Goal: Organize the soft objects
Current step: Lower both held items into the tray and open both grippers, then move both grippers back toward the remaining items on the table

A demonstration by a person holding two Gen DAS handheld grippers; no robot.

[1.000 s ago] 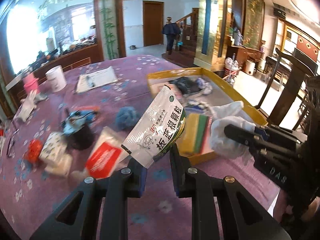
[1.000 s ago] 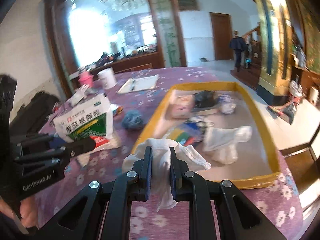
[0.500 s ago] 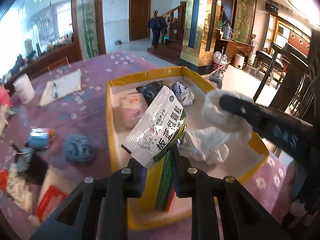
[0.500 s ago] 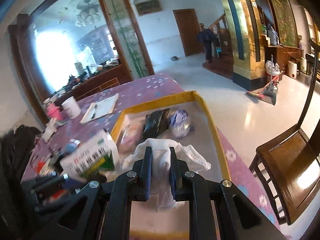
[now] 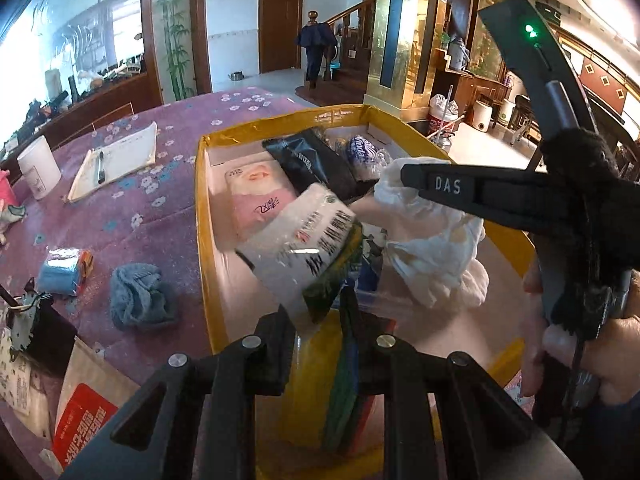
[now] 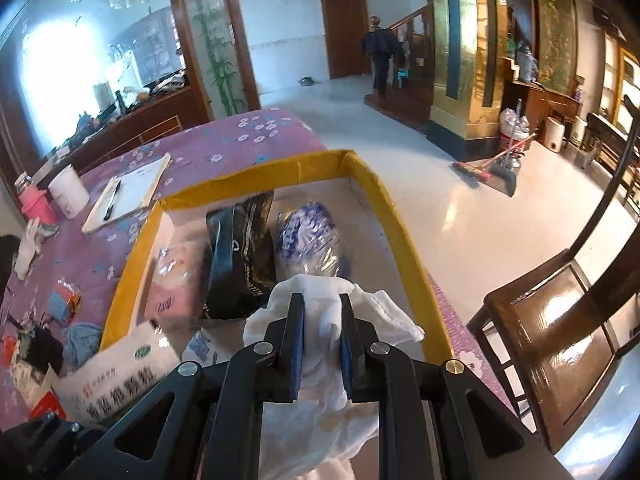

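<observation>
Both tongs had travelled from above the purple cloth to above the yellow-edged tray [image 5: 202, 216] since the earlier frames, each keeping its load. Left tongs [image 5: 316, 312] were clamped narrow on the lower corner of a white medicine sachet [image 5: 298, 240] with black print and a green edge; the sachet hung tilted over the near part of the tray, blurred in the left view. Right tongs [image 6: 322, 320] were pinched narrow on a crumpled white cloth [image 6: 320, 312], which bulged above and drooped below the pads, held over the tray's near right part. A hand [image 5: 576, 360] gripped the right tool's handle at the right edge of the left view. Directly below the left tongs, a yellow and green sponge stack [image 5: 340, 392] stood on edge in the near end of the tray. Further in lay a pink tissue pack [image 5: 256, 196], a black pouch [image 6: 240, 256] beside it, and a blue-and-white wrapped roll [image 6: 310, 240] near the far right wall. On the table [image 5: 168, 184], left of the tray, lay a blue rag [image 5: 138, 294], a small blue packet [image 5: 64, 270] and a red-labelled bag [image 5: 84, 416]; farther off sat a notepad with pen [image 5: 116, 160] and a white cup [image 5: 38, 166].
</observation>
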